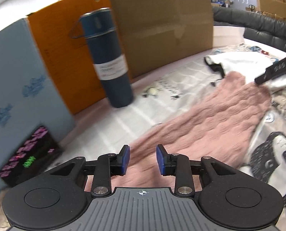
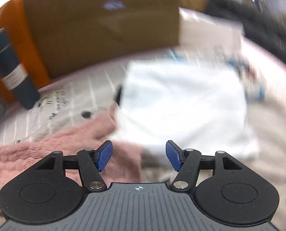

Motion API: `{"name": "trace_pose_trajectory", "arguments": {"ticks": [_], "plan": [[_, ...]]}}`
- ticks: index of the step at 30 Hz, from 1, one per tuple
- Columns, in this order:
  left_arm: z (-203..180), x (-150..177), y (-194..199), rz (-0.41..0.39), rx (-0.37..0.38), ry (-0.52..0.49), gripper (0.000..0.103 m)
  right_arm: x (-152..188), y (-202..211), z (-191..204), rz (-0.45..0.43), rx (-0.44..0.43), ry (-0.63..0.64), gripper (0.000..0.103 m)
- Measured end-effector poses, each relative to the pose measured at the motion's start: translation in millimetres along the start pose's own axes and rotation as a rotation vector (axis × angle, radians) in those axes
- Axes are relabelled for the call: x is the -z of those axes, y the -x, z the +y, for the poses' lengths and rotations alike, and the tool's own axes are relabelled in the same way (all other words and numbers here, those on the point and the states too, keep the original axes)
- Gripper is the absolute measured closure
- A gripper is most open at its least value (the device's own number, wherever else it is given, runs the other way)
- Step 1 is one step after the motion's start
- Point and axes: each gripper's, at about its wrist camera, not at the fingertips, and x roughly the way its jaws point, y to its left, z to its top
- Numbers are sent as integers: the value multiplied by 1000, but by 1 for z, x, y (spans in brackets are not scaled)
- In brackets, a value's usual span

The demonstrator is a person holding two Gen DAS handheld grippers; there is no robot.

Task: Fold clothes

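Both grippers, left and right, stand parted and empty above the pink knit lying flat beside the white garment; the next grip should take 2 corners evenly.

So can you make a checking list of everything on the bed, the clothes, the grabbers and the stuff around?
Surface: printed bedsheet with cartoon pictures and stripes.
Job's things: pink fuzzy garment lying stretched out flat; white garment beyond it, at the pink one's far end.
Clutter: blue flask standing upright near the boxes.
Grippers: left gripper open above the pink garment, nothing between its pads; right gripper open, empty, near where pink meets white.
Cables: nothing seen.
Surroundings: cardboard box, orange box and light blue box along the bed's far edge; dark sofa behind.
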Motion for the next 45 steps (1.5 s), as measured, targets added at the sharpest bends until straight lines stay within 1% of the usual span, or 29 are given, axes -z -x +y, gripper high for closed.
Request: {"name": "trace_pose_trajectory", "arguments": {"ticks": [1, 2, 3, 4, 5, 7, 9, 12, 15, 17, 18, 22, 25, 26, 28, 30, 31, 34, 37, 38, 39, 41, 43, 45], "plan": [[-4, 1, -1, 5, 6, -2, 72, 4, -6, -5, 20, -18, -38, 46], [-7, 1, 0, 11, 12, 1, 72, 9, -10, -5, 32, -31, -52, 50], [-9, 2, 1, 20, 16, 6, 72, 13, -13, -3, 41, -35, -46, 67], [-11, 3, 2, 28, 21, 12, 72, 15, -13, -1, 45, -43, -35, 80], [-12, 4, 3, 34, 21, 14, 72, 16, -13, 1, 43, -53, -26, 90], [-13, 7, 4, 44, 19, 15, 72, 16, -1, 4, -3, -77, -15, 95], [-12, 9, 5, 48, 14, 22, 72, 6, 17, 8, -77, -101, 16, 97], [-11, 11, 7, 41, -9, 45, 72, -13, 37, 25, -191, -97, 131, 97], [-9, 12, 8, 36, -43, 81, 72, -32, 47, 39, -282, -128, 170, 97], [-8, 13, 7, 45, -60, 95, 72, -44, 36, 50, -280, -114, 224, 97], [-8, 13, 5, 53, -67, 100, 72, -50, 26, 54, -261, -103, 238, 97], [-8, 13, 2, 66, -71, 108, 72, -61, -18, 60, -136, -47, 271, 97], [-6, 12, 4, 60, -63, 112, 72, -64, -28, 57, -91, -21, 247, 96], [-4, 12, 6, 57, -61, 123, 72, -64, -28, 55, -82, -12, 237, 93], [1, 11, 10, 52, -59, 165, 72, -66, -21, 48, -97, 1, 200, 88], [5, 13, 16, 46, -64, 206, 72, -64, -11, 38, -113, 8, 138, 69], [6, 15, 19, 43, -67, 218, 72, -63, -8, 32, -115, 5, 103, 68], [7, 20, 26, 39, -65, 241, 72, -56, -5, 14, -93, -53, -27, 67], [5, 27, 32, 52, -59, 237, 72, -51, -15, 5, -45, -137, -145, 67], [4, 29, 34, 57, -58, 238, 72, -49, -18, 4, -34, -164, -177, 63], [4, 31, 36, 61, -57, 241, 72, -47, -21, 3, -28, -180, -202, 57], [5, 35, 38, 66, -57, 251, 72, -45, -27, 3, -8, -193, -244, 51], [6, 38, 40, 70, -63, 257, 72, -42, -35, 8, 17, -182, -251, 51], [7, 39, 41, 72, -67, 260, 72, -40, -40, 16, 9, -139, -219, 56]]}}
